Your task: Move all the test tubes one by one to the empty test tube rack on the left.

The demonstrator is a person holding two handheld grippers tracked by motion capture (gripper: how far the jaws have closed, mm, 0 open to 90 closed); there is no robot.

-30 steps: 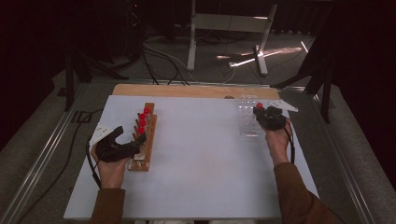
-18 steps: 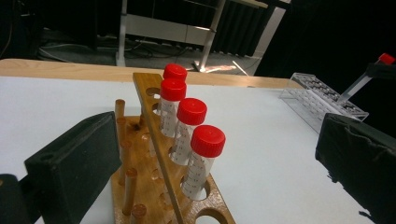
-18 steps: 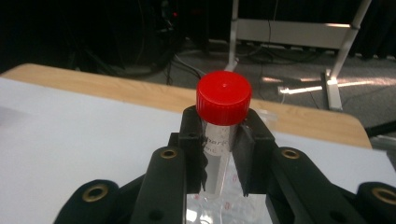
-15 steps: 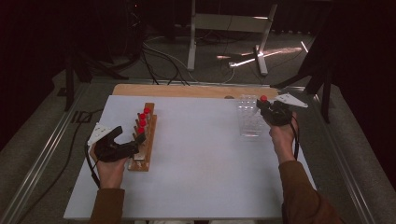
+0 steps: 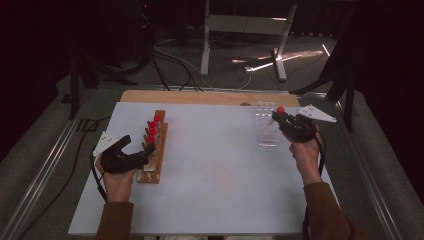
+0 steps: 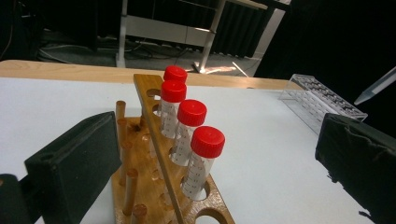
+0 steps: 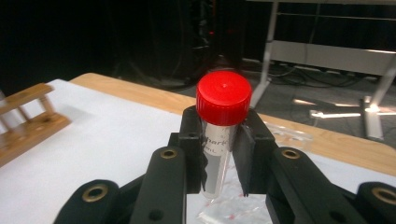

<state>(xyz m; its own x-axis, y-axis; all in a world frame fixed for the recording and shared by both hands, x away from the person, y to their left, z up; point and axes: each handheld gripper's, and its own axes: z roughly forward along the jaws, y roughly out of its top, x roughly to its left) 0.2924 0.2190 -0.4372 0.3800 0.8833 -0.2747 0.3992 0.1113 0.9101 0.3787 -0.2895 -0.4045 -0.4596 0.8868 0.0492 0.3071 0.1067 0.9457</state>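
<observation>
Standing in the wood rack [image 6: 154, 154] are four red-capped tubes [image 6: 187, 135]. Right gripper [image 7: 223, 154] pinches one tube [image 7: 223, 121] (bottom hidden) above the clear rack [image 5: 267, 127]. Left gripper [image 5: 131, 157] stays wide apart.

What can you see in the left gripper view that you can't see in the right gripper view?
The left gripper view has four tubes with red caps standing in the wooden rack, with that gripper's jaws wide apart on either side. The right gripper view has one red-capped tube clamped just under its cap between that gripper's closed jaws, above the clear rack. Both show the white table, part of the wooden rack, a clear plastic rack and the dark room behind.
</observation>
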